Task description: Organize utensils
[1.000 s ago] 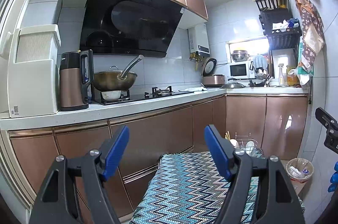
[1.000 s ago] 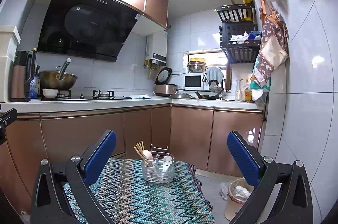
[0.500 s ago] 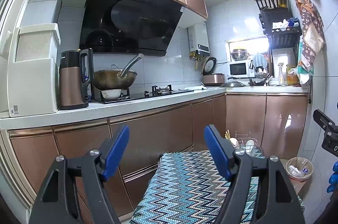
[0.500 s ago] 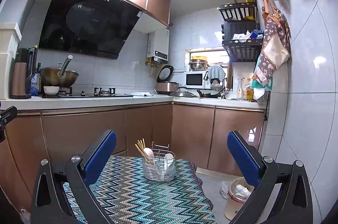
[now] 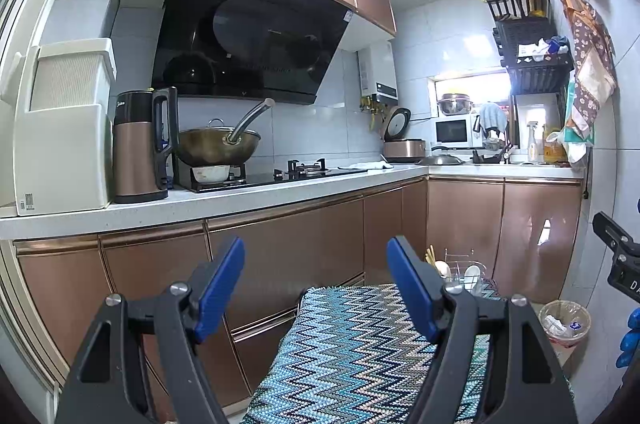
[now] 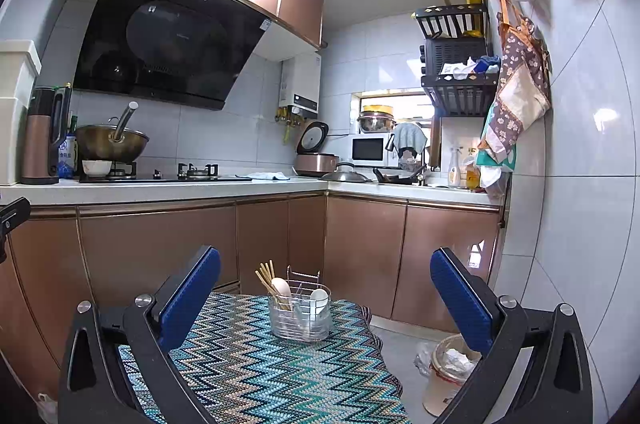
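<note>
On the zigzag cloth [image 6: 256, 364], wire caddy [image 6: 301, 316] keeps spoons and chopsticks upright. Left gripper [image 5: 316, 288] and right gripper [image 6: 325, 298] hover, jaws spread, empty.

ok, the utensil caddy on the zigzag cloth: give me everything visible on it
The utensil caddy is a small wire-frame holder with a clear liner and a wire loop handle on top. It stands upright near the far end of the zigzag cloth, touching only that. Inside, leaning: wooden chopsticks on its left, a pale spoon beside them, a white spoon on its right. Neither gripper touches it; from the left wrist it is half hidden.
</note>
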Demonstrator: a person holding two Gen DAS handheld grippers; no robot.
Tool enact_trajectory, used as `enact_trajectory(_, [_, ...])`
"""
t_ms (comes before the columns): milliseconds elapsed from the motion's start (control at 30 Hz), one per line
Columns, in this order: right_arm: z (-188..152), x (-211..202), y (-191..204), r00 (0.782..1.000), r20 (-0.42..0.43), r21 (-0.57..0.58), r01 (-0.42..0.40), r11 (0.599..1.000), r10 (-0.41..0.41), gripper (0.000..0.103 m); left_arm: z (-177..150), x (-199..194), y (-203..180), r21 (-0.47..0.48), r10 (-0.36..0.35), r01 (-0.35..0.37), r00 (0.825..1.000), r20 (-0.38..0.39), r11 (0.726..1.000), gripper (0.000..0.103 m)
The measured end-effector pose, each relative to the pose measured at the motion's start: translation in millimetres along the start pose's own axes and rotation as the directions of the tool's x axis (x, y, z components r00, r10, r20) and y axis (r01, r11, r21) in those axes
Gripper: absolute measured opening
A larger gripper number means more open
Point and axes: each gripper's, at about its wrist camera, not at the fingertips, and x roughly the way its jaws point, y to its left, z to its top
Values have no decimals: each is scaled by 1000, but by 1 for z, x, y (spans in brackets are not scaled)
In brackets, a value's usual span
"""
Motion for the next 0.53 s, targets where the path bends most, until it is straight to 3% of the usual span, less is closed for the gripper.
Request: enact_trajectory(533, [0,0,2,1000,-1,0,0,1000,0,103,-1,1,3,-7,3,-3,1000,-7,1000,72])
